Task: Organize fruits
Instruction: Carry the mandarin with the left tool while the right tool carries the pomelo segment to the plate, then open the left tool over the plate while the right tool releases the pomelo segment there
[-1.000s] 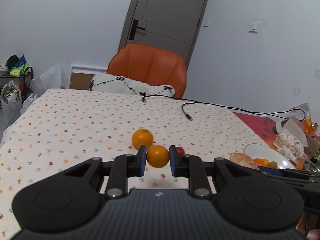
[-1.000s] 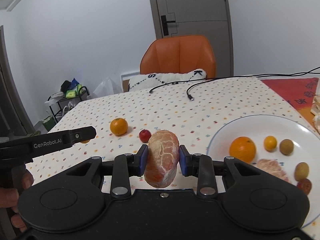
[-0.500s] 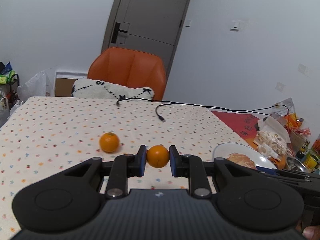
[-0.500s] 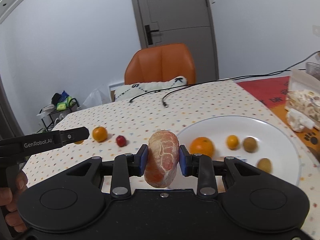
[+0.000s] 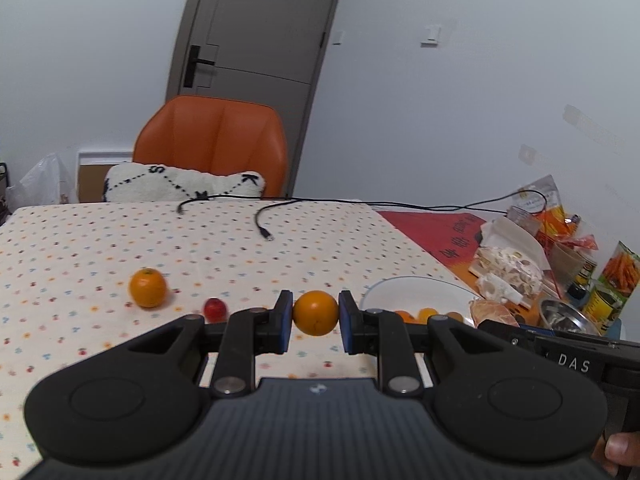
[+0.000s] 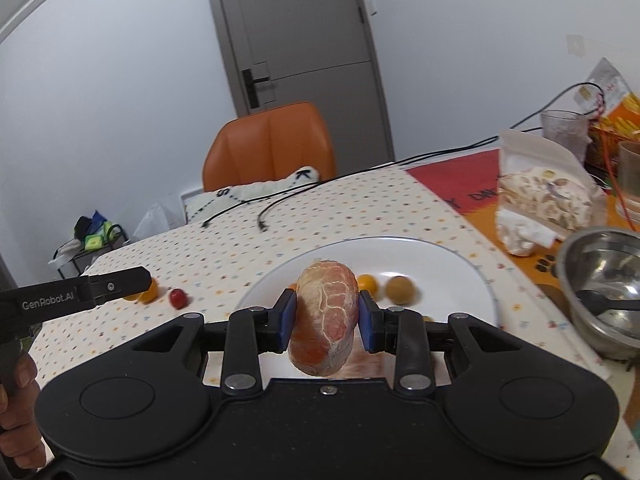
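Note:
My left gripper is shut on a small orange, held above the spotted tablecloth just left of the white plate. My right gripper is shut on a peeled grapefruit piece, which hangs over the near part of the white plate. On that plate lie a small yellow-orange fruit and a brownish round fruit. A second orange and a small red fruit rest on the cloth to the left.
A steel bowl with a spoon and a bag of nougat-like snacks stand right of the plate. Black cables trail across the far table. An orange chair with a cushion sits behind. The left gripper's body shows at the left.
Both grippers swung right toward the plate. The grapefruit piece now hangs over the plate, and the left gripper's orange has come closer to the plate's left rim.

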